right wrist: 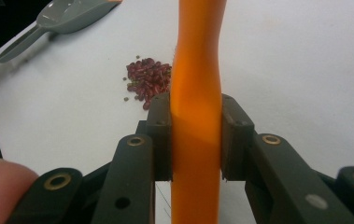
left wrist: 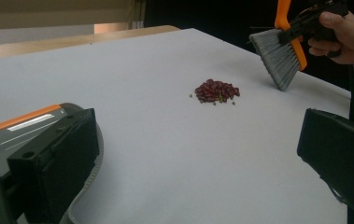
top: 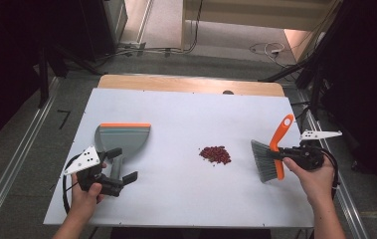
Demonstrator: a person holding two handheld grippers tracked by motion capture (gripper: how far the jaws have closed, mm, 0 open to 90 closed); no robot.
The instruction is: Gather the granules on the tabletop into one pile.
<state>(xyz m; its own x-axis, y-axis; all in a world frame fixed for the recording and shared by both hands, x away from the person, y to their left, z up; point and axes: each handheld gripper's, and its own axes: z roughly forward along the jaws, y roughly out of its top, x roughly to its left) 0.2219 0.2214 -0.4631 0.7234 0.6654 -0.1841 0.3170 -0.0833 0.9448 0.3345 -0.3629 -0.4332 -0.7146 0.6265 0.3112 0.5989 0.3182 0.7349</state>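
- Brush [top: 270, 158]: my right tool [top: 295, 155] pinches its orange handle, bristles above the surface [top: 176, 189], right of the red beans [top: 215, 154].
- Dustpan [top: 121, 140]: far left, beside my left tool [top: 119, 172], jaws spread.

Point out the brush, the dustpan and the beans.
brush [top: 264, 162], high view, on its grey bristles.
dustpan [top: 124, 137], high view, on its grey scoop.
beans [top: 215, 154], high view, middle of the red pile.

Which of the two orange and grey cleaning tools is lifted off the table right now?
The brush, clamped by its orange handle in the right gripper. The dustpan lies flat on the table.
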